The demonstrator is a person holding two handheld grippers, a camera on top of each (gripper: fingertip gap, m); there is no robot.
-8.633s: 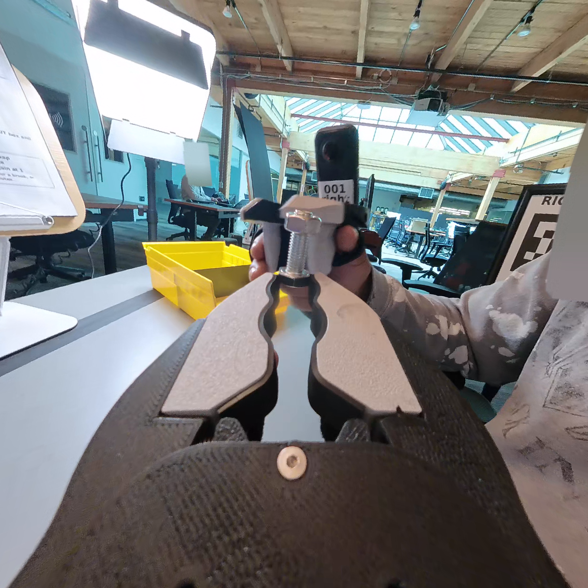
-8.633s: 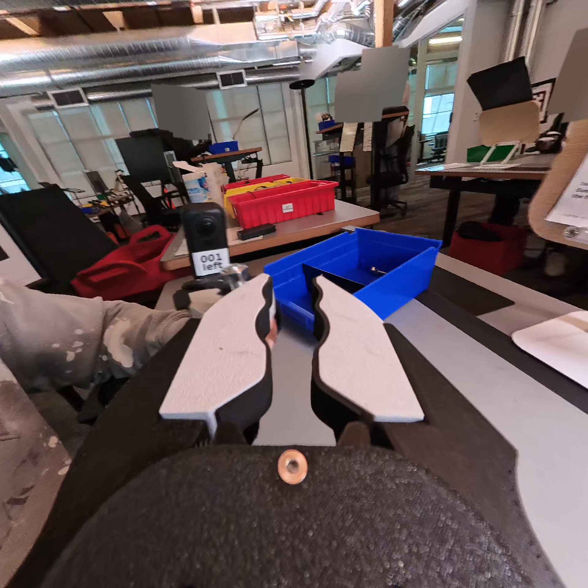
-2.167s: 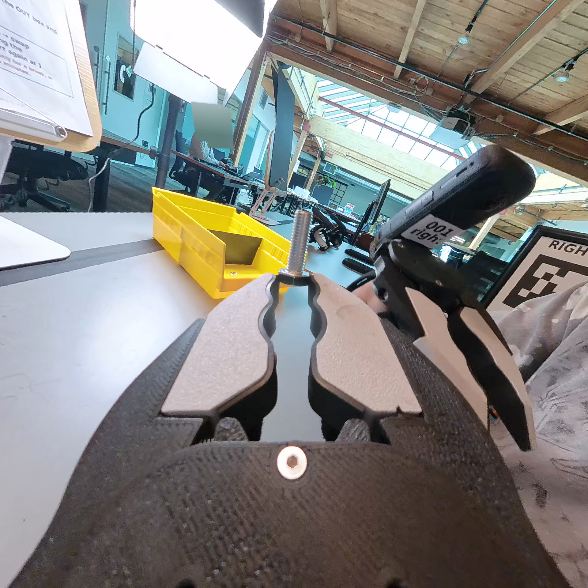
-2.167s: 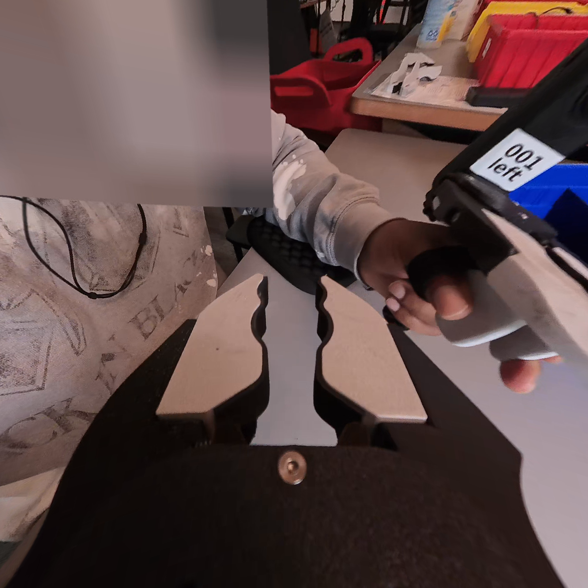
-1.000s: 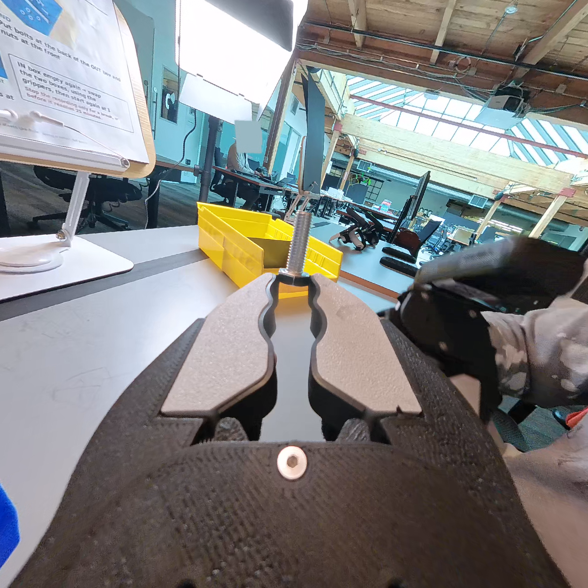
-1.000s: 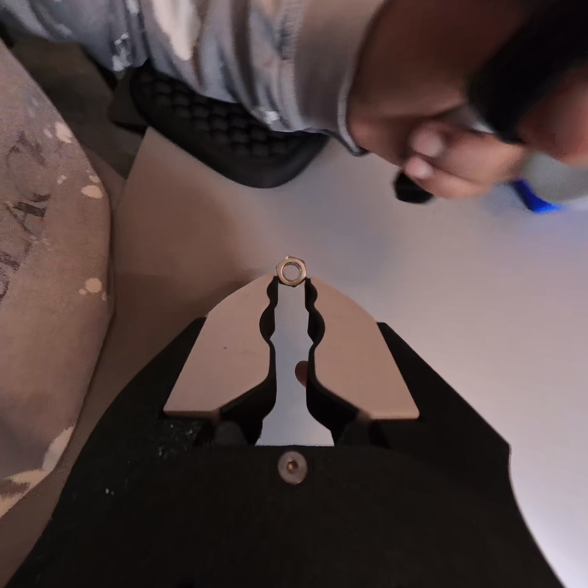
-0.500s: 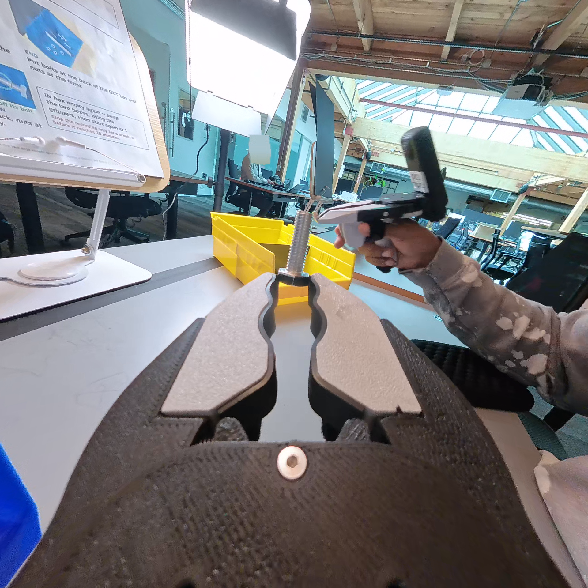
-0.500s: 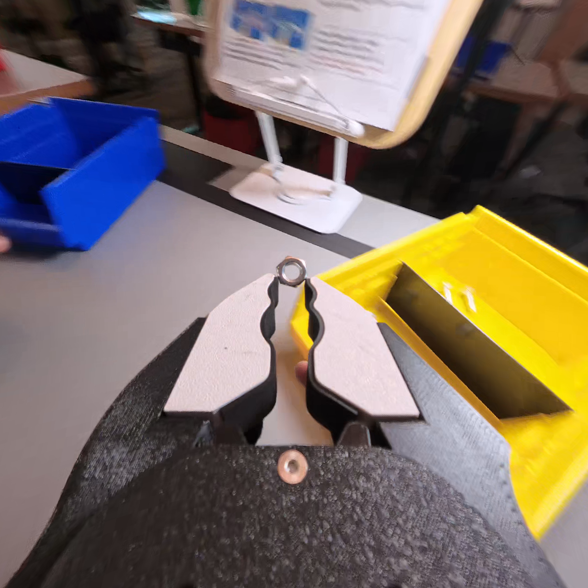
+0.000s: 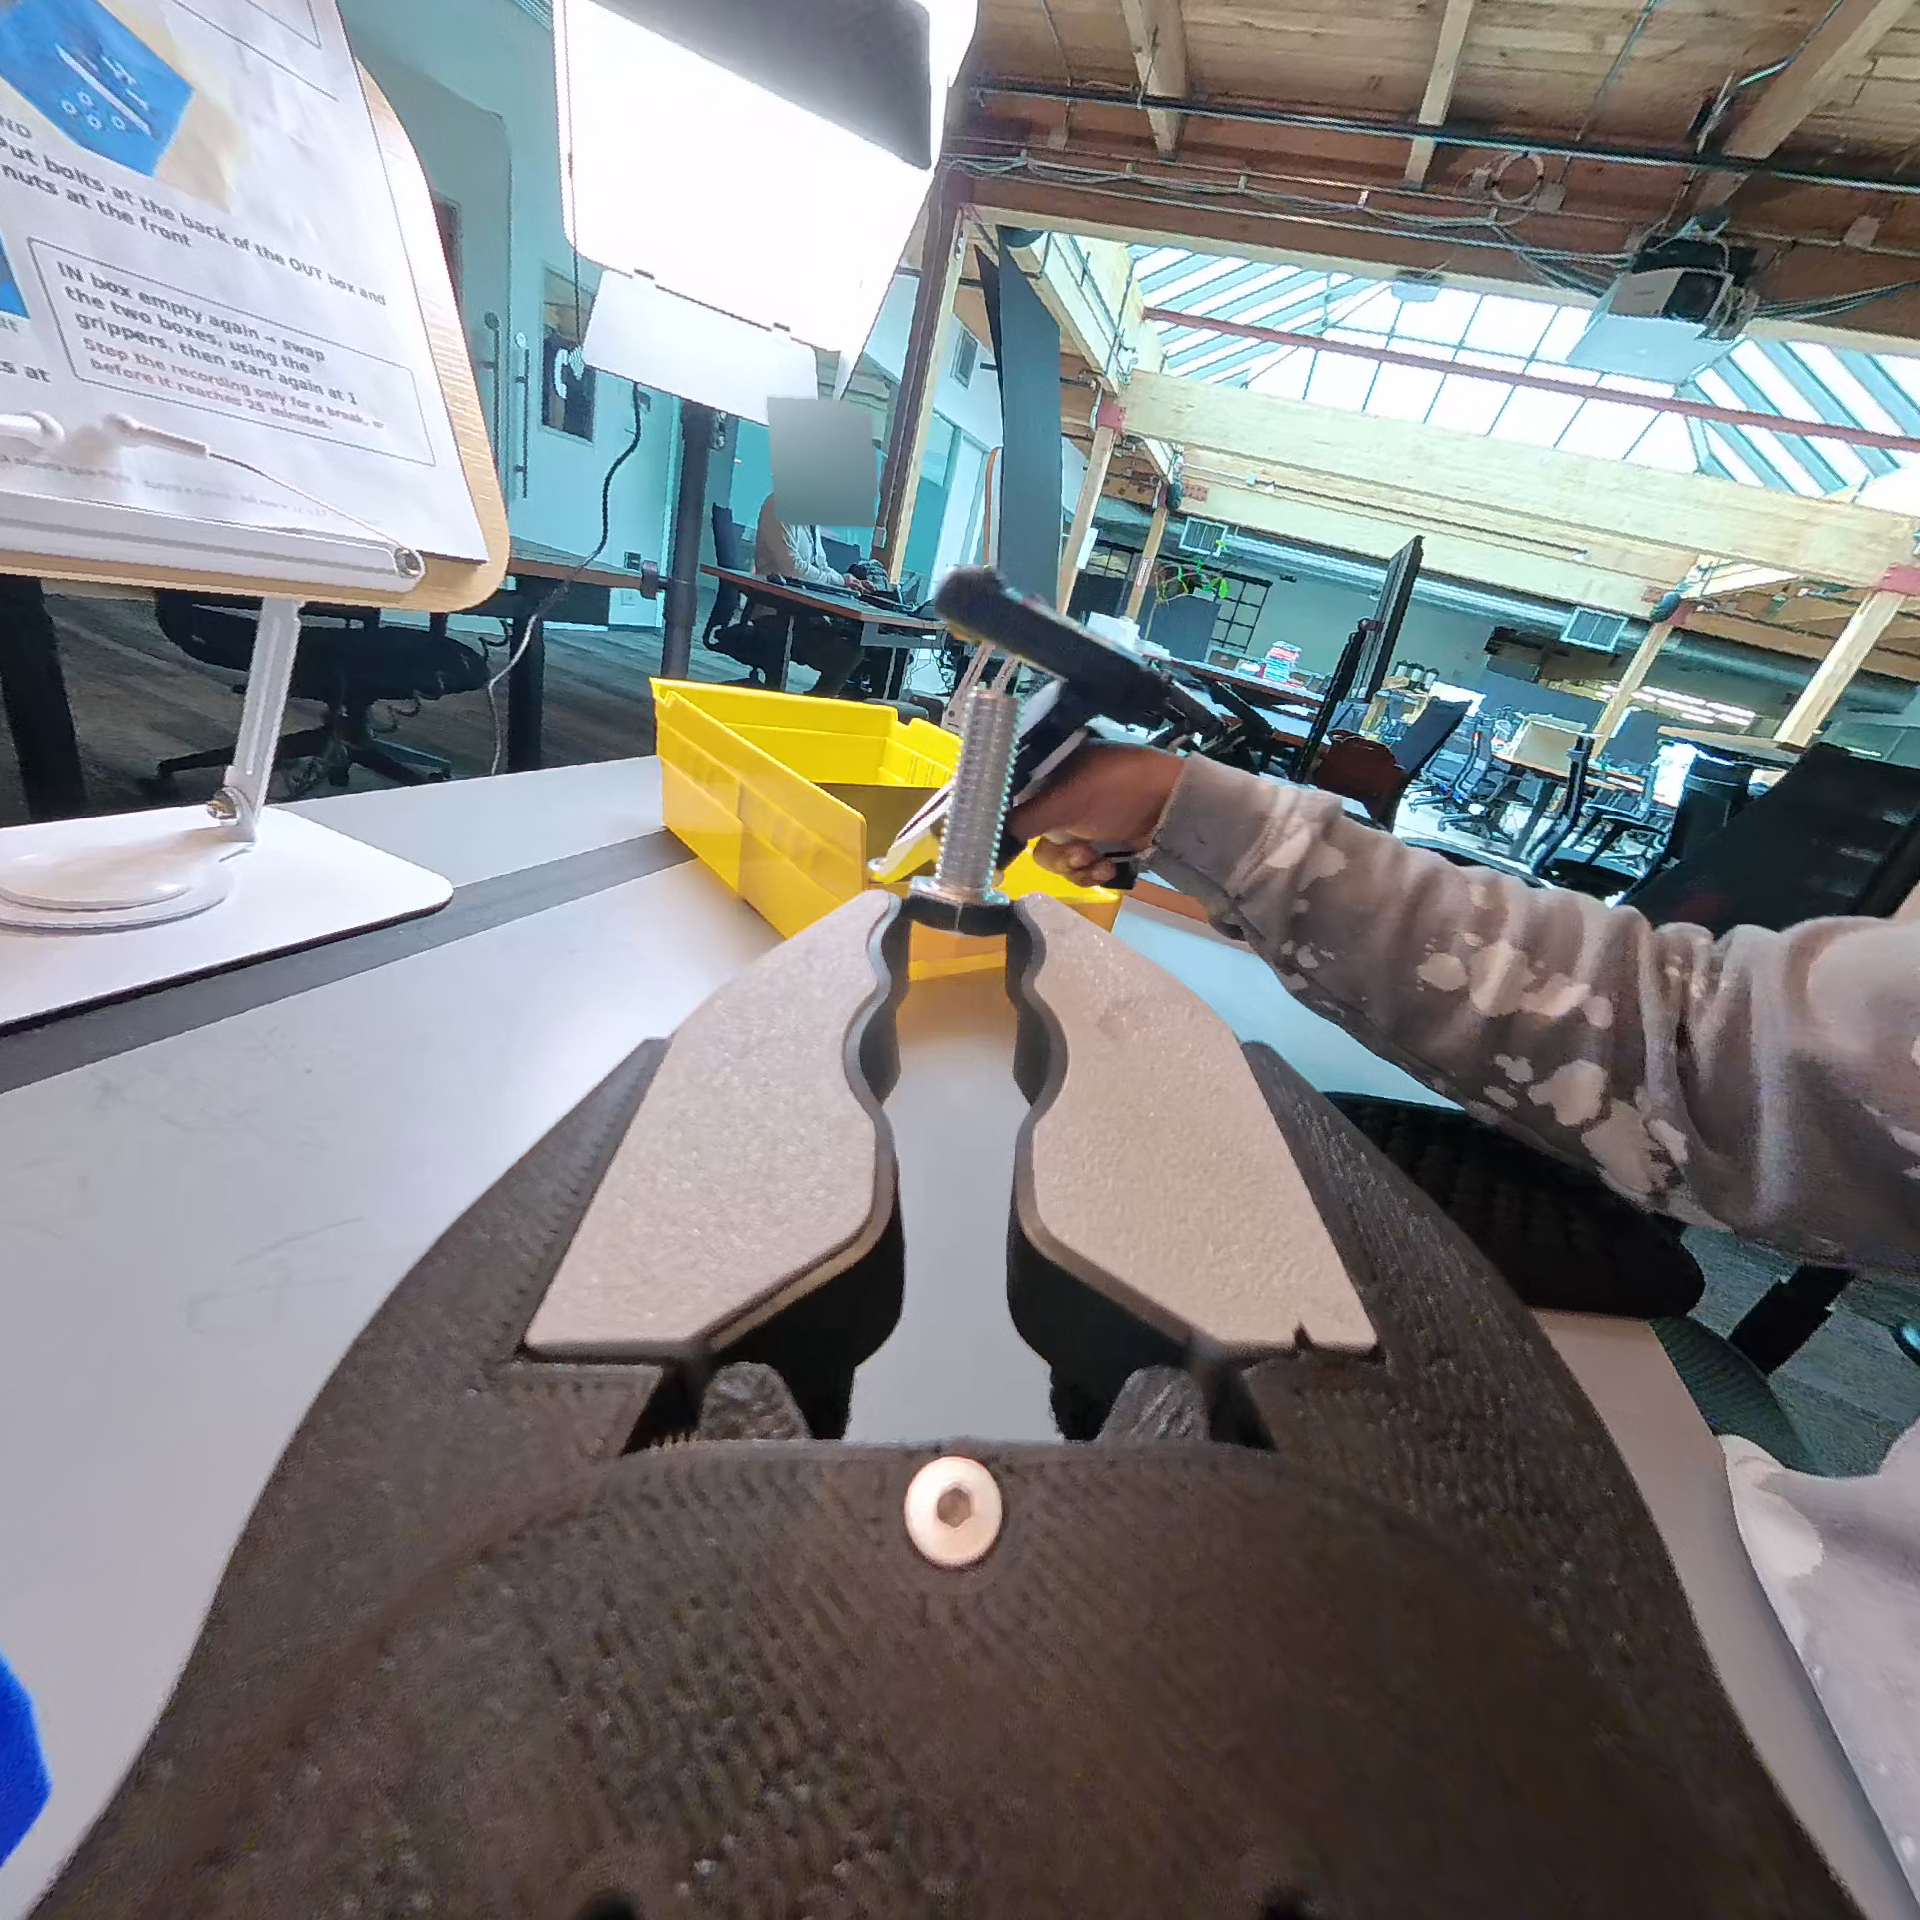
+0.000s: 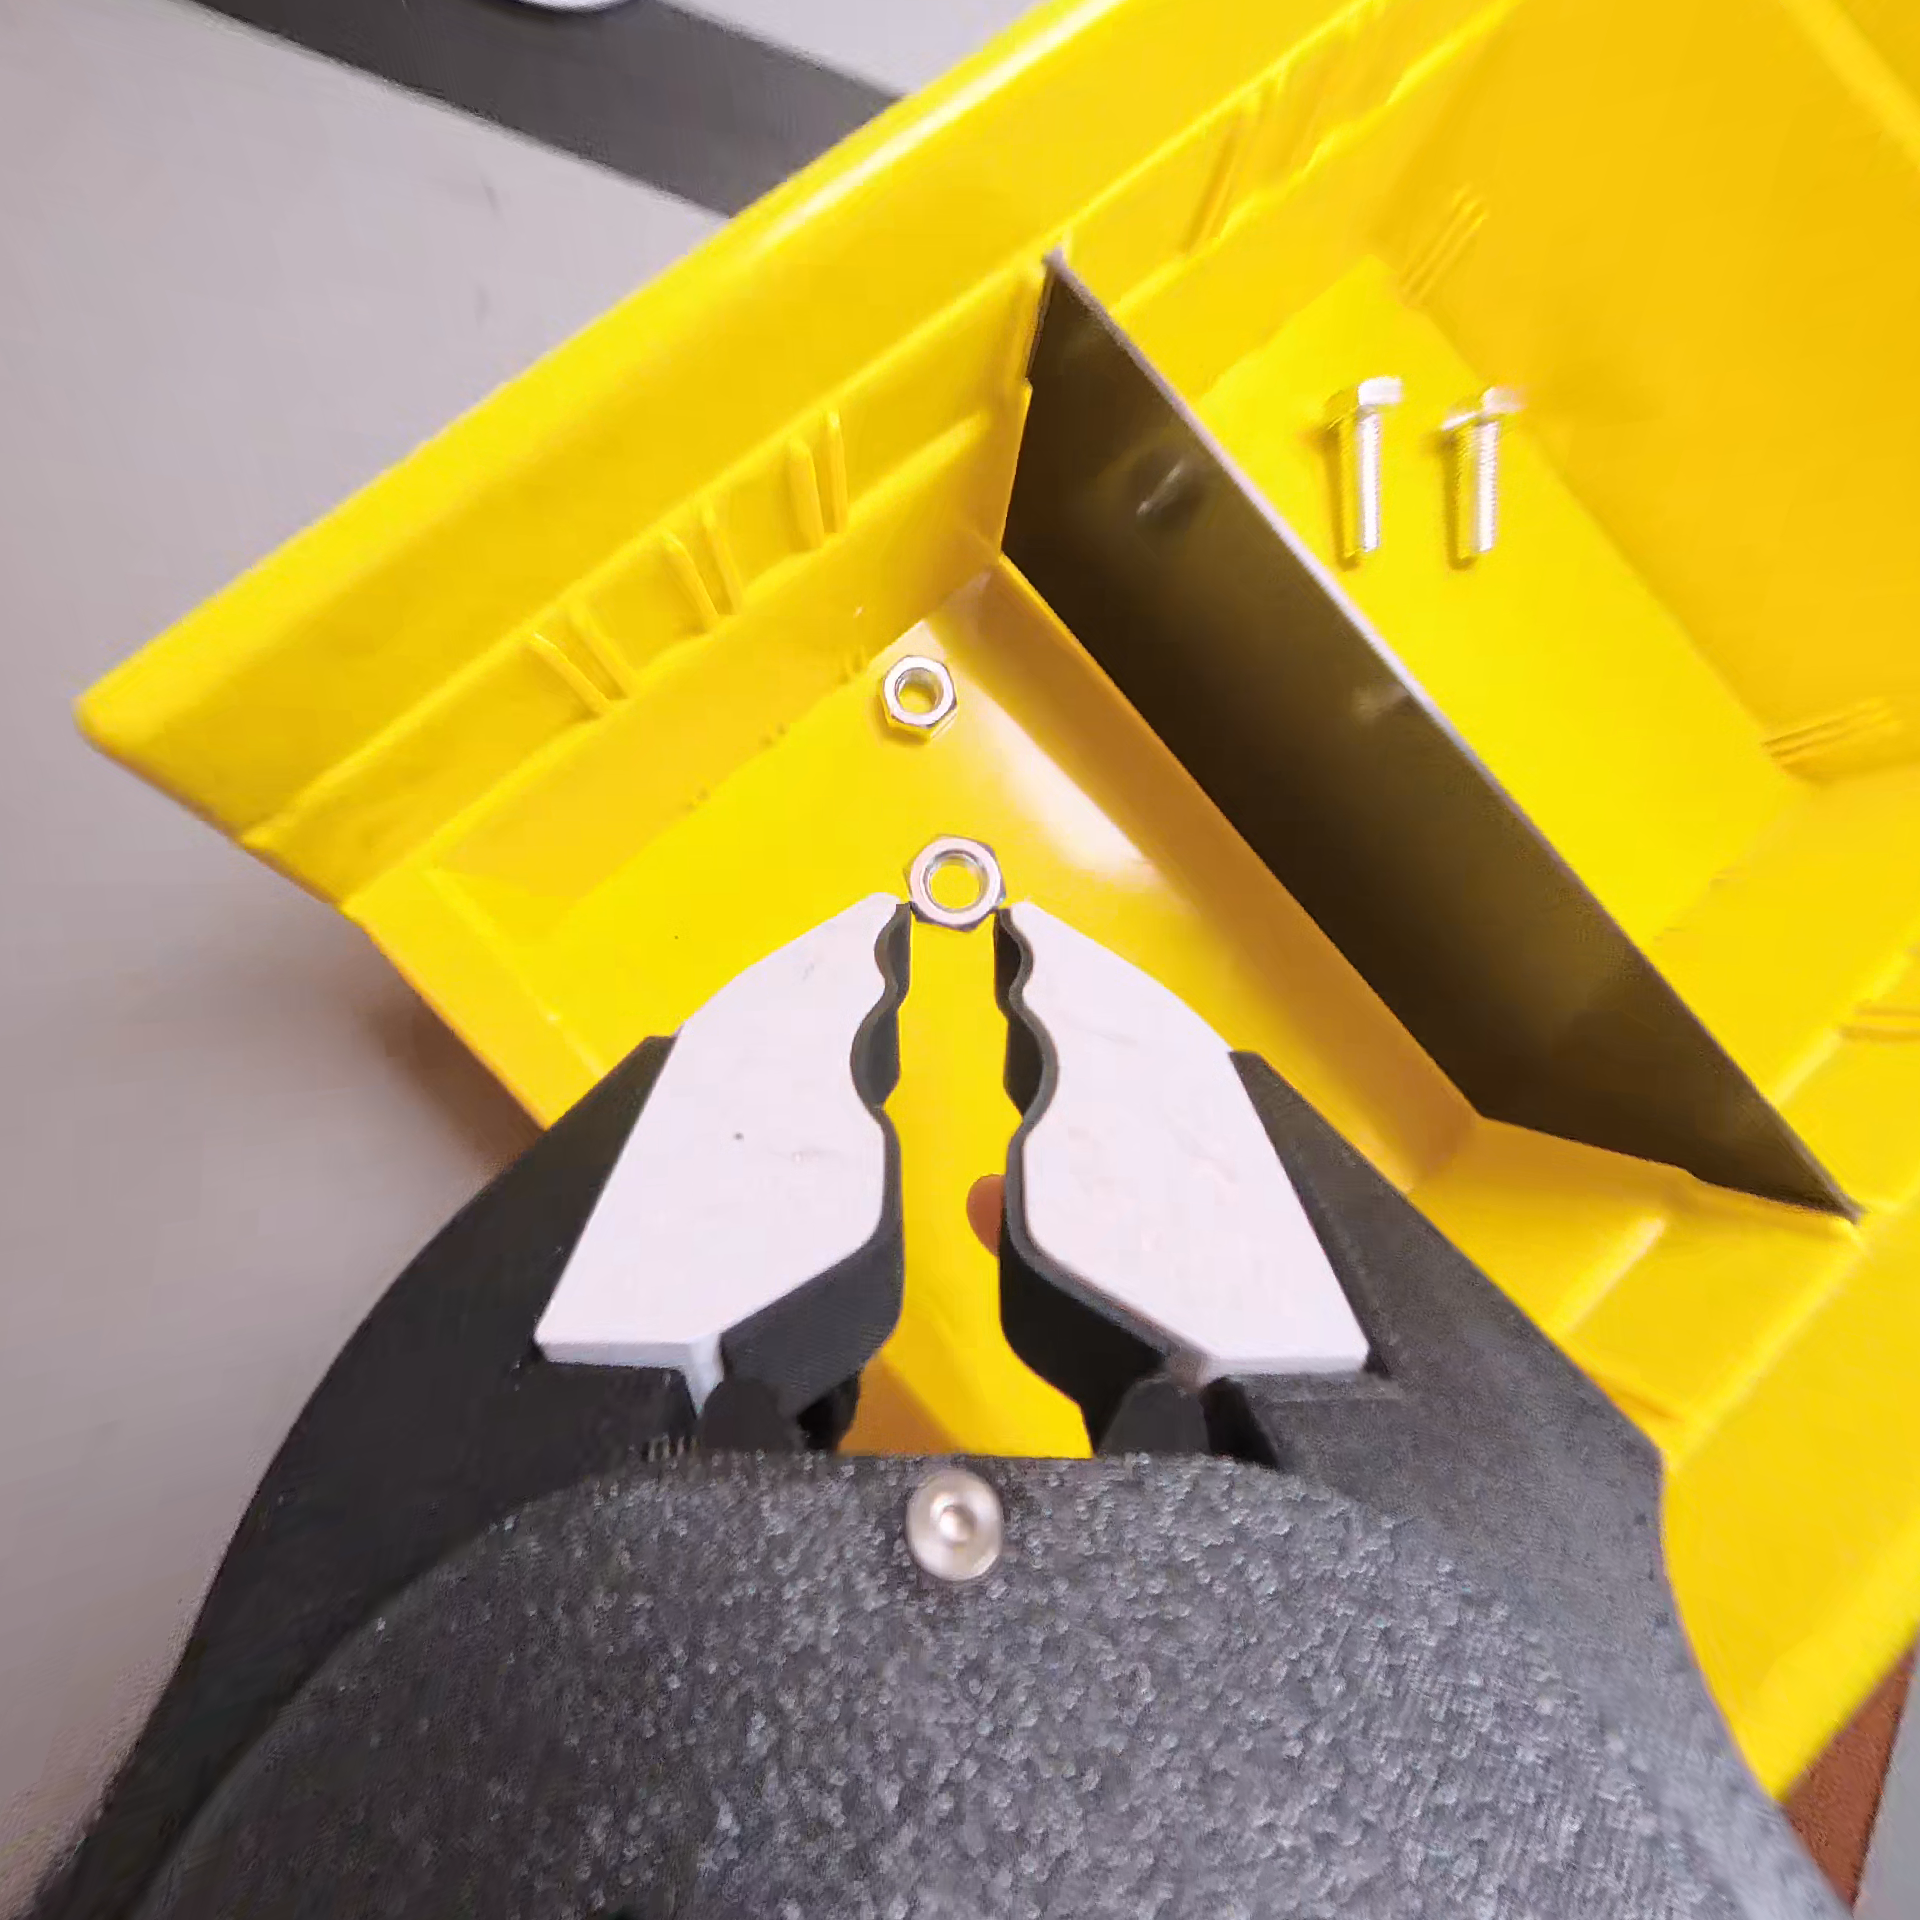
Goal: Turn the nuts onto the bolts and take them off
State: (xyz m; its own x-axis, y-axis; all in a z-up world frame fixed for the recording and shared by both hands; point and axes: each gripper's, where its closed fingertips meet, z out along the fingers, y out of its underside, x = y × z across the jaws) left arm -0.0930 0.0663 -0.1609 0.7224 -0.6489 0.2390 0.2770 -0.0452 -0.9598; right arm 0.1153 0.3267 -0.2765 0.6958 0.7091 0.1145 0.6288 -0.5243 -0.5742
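My left gripper [image 9: 956, 914] is shut on the head of a silver bolt [image 9: 975, 790], whose threaded shaft stands upright above the grey table. My right gripper [image 10: 954, 906] is shut on a silver nut [image 10: 954, 881] at its tips and holds it over the front compartment of the yellow bin [image 10: 644, 582]. A second nut [image 10: 918, 698] lies on that compartment's floor. Two bolts [image 10: 1361, 468] lie in the rear compartment behind a dark divider [image 10: 1351, 790]. The right gripper also shows in the left wrist view [image 9: 1049, 686], over the yellow bin [image 9: 769, 790].
A white stand with an instruction sheet [image 9: 187, 312] is at the table's back left. A blue bin corner [image 9: 16, 1756] shows at the lower left. A person's sleeve [image 9: 1558, 1049] reaches across from the right. Office desks and chairs lie beyond. Left tips to right tips: about 35 cm.
My right gripper swung with the nut from near the person's body, across the table, to above the yellow bin's front compartment. My left gripper kept holding the bolt upright, almost still.
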